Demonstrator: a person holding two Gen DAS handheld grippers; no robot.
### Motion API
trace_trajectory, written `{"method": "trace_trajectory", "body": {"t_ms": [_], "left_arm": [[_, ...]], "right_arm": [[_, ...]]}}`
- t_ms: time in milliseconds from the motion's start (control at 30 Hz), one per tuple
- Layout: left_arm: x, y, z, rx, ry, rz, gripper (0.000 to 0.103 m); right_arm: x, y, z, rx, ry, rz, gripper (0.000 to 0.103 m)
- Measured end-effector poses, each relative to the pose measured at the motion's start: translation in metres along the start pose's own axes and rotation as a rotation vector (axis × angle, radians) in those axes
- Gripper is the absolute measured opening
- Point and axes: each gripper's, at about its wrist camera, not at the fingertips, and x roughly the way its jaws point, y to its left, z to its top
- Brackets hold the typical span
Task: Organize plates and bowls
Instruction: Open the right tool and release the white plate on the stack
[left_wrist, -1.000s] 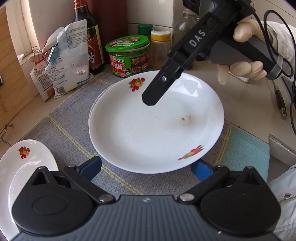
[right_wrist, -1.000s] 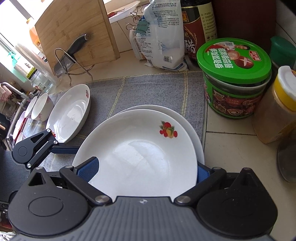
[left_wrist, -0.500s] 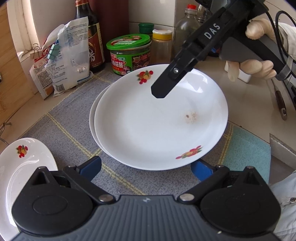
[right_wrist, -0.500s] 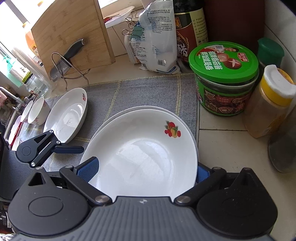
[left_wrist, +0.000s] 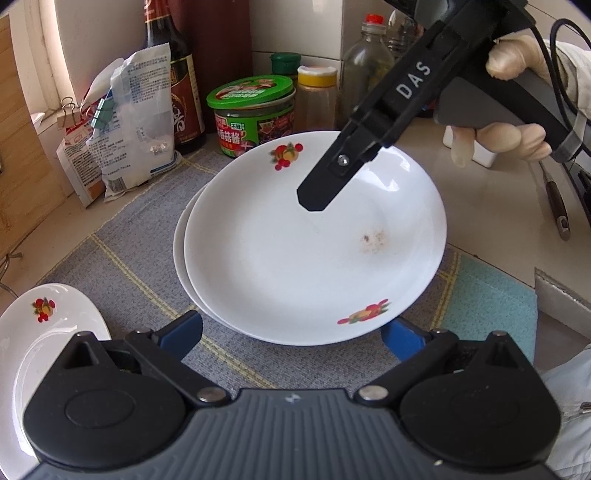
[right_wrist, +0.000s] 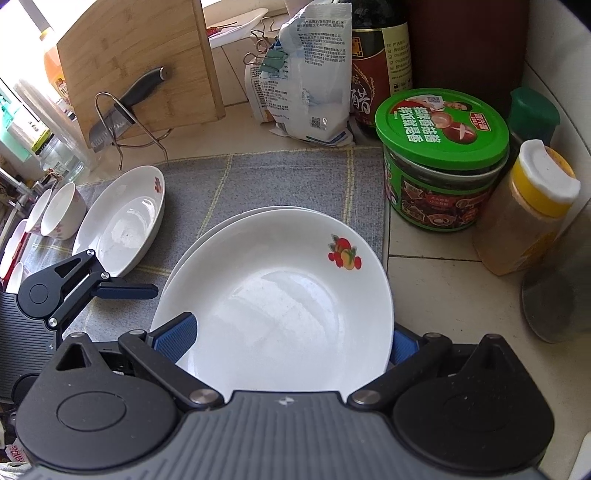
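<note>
Two white plates with fruit prints lie stacked on the grey mat (left_wrist: 122, 266). The top plate (left_wrist: 314, 240) sits slightly right of the lower plate (left_wrist: 181, 240) and has a brown smear. My right gripper (right_wrist: 288, 343) hangs open over this stack (right_wrist: 280, 295), and one black finger (left_wrist: 332, 173) shows above the plate's middle. My left gripper (left_wrist: 291, 336) is open at the stack's near rim, its finger (right_wrist: 125, 290) beside the plates. A third plate (left_wrist: 44, 332) lies alone to the left (right_wrist: 122, 221). Small bowls (right_wrist: 61, 210) stand beyond it.
A green-lidded jar (right_wrist: 439, 147), a yellow-capped spice jar (right_wrist: 528, 206), a dark sauce bottle (right_wrist: 380, 62) and a clipped bag (right_wrist: 314, 74) line the back of the counter. A cutting board (right_wrist: 140, 66) and a knife (right_wrist: 122, 107) stand at the back left. A gloved hand (left_wrist: 517, 136) holds the right gripper.
My right gripper has risen and drawn back from the stack. The top plate now sits offset to the right, so the lower plate's left rim shows. My left gripper has hardly moved.
</note>
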Motion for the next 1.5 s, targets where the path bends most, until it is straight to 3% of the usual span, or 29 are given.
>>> {"method": "trace_trajectory", "body": {"t_ms": [300,1100,1200,1367,1500], "left_arm": [[-0.001,-0.003,0.001,-0.001,-0.008,-0.004,0.102],[-0.005,-0.005,0.001,0.009,-0.031,0.004,0.102],[-0.020,-0.007,0.002,0.011,-0.095,0.001,0.102],[-0.031,-0.004,0.000,-0.010,-0.103,0.037,0.102],[-0.041,0.002,-0.009,-0.087,-0.118,0.066,0.102]], "right_arm": [[-0.003,0.006,0.000,-0.027,0.005,-0.058,0.103],[-0.006,0.011,-0.004,-0.052,0.009,-0.103,0.103],[-0.011,0.017,-0.007,-0.099,-0.015,-0.121,0.103],[-0.020,0.034,-0.007,-0.202,-0.061,-0.183,0.103],[-0.024,0.047,-0.007,-0.255,-0.094,-0.176,0.103]]}}
